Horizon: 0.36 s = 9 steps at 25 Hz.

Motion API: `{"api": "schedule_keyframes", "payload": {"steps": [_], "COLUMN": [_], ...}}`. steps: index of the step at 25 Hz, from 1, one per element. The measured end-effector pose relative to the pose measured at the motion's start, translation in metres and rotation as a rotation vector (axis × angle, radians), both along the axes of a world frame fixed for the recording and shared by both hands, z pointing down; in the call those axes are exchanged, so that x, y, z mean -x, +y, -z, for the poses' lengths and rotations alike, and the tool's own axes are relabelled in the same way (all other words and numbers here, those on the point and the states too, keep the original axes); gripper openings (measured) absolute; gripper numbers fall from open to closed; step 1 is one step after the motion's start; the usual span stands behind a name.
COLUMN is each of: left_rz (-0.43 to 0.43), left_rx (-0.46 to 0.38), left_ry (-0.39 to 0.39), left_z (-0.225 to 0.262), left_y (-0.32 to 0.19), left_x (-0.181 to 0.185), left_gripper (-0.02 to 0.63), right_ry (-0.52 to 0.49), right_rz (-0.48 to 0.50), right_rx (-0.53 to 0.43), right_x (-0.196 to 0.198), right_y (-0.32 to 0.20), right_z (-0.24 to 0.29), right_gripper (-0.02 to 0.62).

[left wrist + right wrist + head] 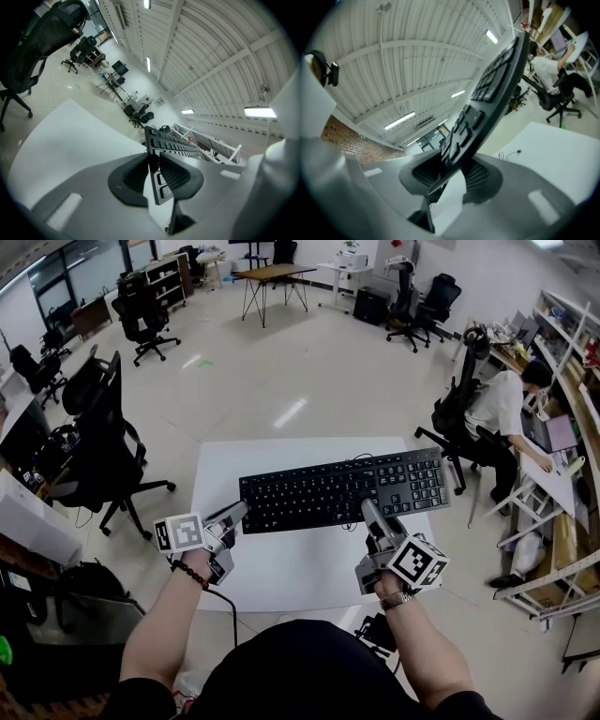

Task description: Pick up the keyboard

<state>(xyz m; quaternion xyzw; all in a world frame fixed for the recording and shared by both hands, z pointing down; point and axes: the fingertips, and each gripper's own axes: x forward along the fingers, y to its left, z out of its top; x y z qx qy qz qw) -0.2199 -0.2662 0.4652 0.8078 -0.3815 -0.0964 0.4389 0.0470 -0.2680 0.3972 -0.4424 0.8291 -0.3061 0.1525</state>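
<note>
1. Head view: I see the black keyboard (342,489) lying lengthwise over the white table (216,465), keys up; my left gripper (241,511) meets its near edge at the left end, and my right gripper (369,509) meets the same edge further right, short of the number pad; both point away from me at the keyboard; a black office chair (103,442) stands left of the table, and a person (502,409) sits at a desk well off to the right; from here I cannot tell whether the keyboard is clear of the tabletop.

2. Left gripper view: the jaws stand partly closed, with the keyboard's thin edge caught between the two ribbed pads (133,176); both pads press against it, one on each face; the keyboard runs away from the jaws, seen edge-on, with the table beyond it on the left.

3. Right gripper view: these jaws are likewise partly closed and clamped on the keyboard's edge, one pad on either face; the keyboard rises steeply across the frame, tilted; the table shows to the lower right with a thin cable (509,153) lying on it.
</note>
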Motion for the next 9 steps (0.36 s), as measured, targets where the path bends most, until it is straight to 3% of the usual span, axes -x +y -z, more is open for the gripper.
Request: {"api": "schedule_keyframes", "payload": {"steps": [9], "left_rz": [0.002], "left_rx": [-0.002], "left_ry": [-0.002], "left_z": [0.0005], "left_y": [-0.0002], "left_x": [-0.0006], "left_gripper": [0.081], "right_ry": [0.001], "right_rz": [0.001], "right_rx": [-0.007], "right_x": [-0.0007], "right_y": [-0.0003], "right_z": [0.0002], "right_gripper": [0.133]}}
